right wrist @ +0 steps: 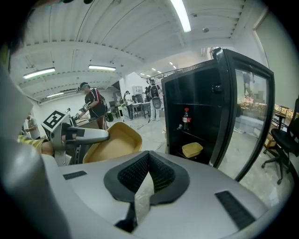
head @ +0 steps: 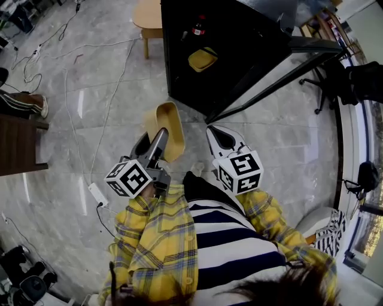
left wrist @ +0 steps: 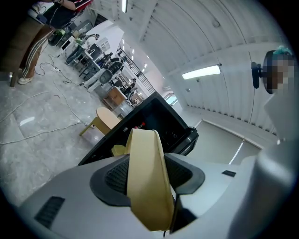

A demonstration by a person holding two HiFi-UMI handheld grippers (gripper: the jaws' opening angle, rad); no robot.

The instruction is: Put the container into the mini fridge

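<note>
My left gripper [head: 157, 141] is shut on the rim of a tan, bowl-like container [head: 169, 128], holding it tilted above the floor in front of the fridge. In the left gripper view the rim [left wrist: 146, 176] is pinched between both pads. The black mini fridge [head: 209, 54] stands ahead with its glass door [head: 281, 72] swung open to the right. Inside are a second yellow container [head: 202, 58] on a shelf and a cola bottle [head: 198, 27] above it. My right gripper [head: 219, 135] hovers right of the held container, shut and empty; the right gripper view shows its pads [right wrist: 140, 173] meeting.
A wooden stool [head: 146, 18] stands left of the fridge. Cables [head: 75, 134] and a power strip [head: 97, 194] lie on the grey floor to the left. An office chair [head: 326, 83] is beyond the door at right. A person's leg [head: 24, 103] shows at far left.
</note>
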